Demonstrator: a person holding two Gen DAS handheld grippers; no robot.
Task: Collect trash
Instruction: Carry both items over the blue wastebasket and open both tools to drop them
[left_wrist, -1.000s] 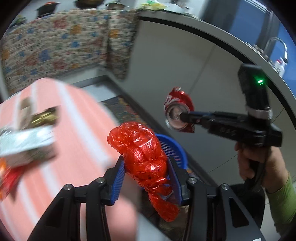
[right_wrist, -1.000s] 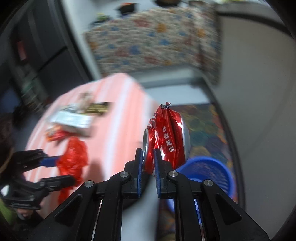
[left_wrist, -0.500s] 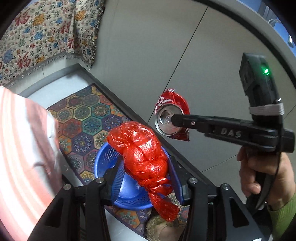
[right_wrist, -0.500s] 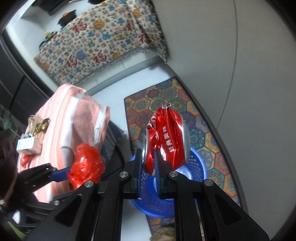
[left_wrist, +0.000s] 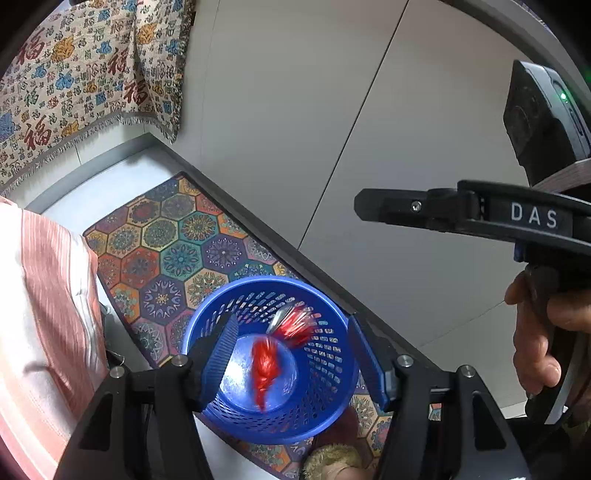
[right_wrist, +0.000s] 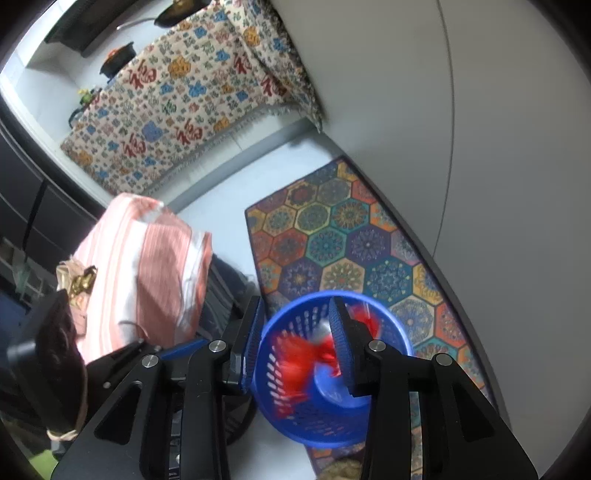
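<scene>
Both claws, the left claw (left_wrist: 291, 354) and the right claw (right_wrist: 295, 343), are opening with nothing between their ribbed blue pads. A crinkled red plastic bag (left_wrist: 264, 363), long axis roughly upright, and a crushed red-and-silver aluminium can (left_wrist: 293, 323) blur inside the round perforated blue plastic basket (left_wrist: 332, 391). It stands on a hexagon-patterned mat (left_wrist: 177, 254).

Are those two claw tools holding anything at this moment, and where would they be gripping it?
Nothing is held. The left gripper and right gripper are both opening, empty, above the blue basket; the red bag and crushed can are dropping inside.
</scene>
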